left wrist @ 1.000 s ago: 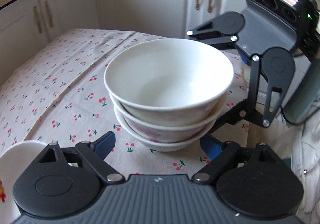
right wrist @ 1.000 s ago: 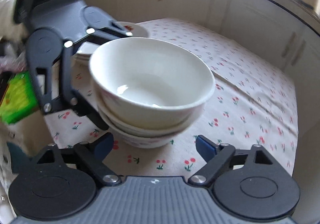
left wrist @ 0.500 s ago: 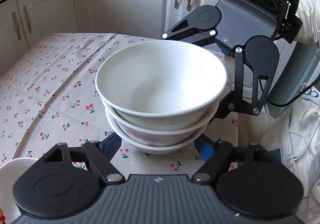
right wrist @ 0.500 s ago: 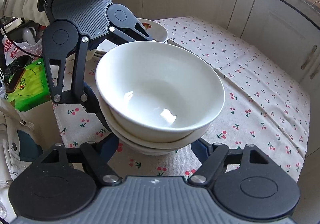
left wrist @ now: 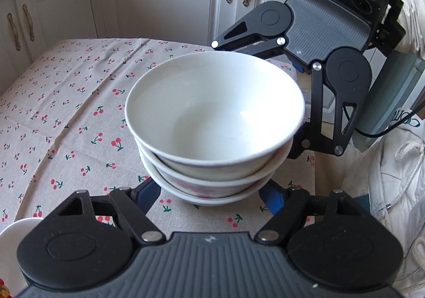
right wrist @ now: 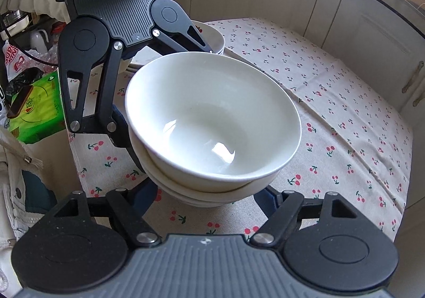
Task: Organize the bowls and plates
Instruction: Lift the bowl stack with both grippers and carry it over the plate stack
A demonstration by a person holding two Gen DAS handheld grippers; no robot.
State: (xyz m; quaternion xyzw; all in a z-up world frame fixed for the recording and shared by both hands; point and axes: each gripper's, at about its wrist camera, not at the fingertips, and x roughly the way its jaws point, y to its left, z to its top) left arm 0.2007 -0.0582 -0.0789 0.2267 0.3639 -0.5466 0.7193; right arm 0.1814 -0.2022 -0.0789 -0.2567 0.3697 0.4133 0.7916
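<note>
Your left gripper (left wrist: 212,195) is clamped on the bowl stack (left wrist: 215,122) low down, blue pads against the bottom bowl at 8 and 4 o'clock. Your right gripper (right wrist: 208,195) does the same from the opposite side, pads tight on the lowest bowl. Neither set of jaws has any gap left.

The stack is three nested round bowls in glossy white ceramic, with a pink pattern on the middle one's outer wall. It sits dead centre in both wrist views, over the tablecloth (left wrist: 66,101), a coarse beige weave printed with small red cherries.

Readable text is little: a green box (right wrist: 34,112) at 9 o'clock in the right view, print too small to read. White fabric at 3 o'clock in the left view shows partial letters only.

More white plates (right wrist: 215,37) are stacked at 12 o'clock behind your left gripper. The white panelled cabinets (left wrist: 164,3) have curved brass handles.
</note>
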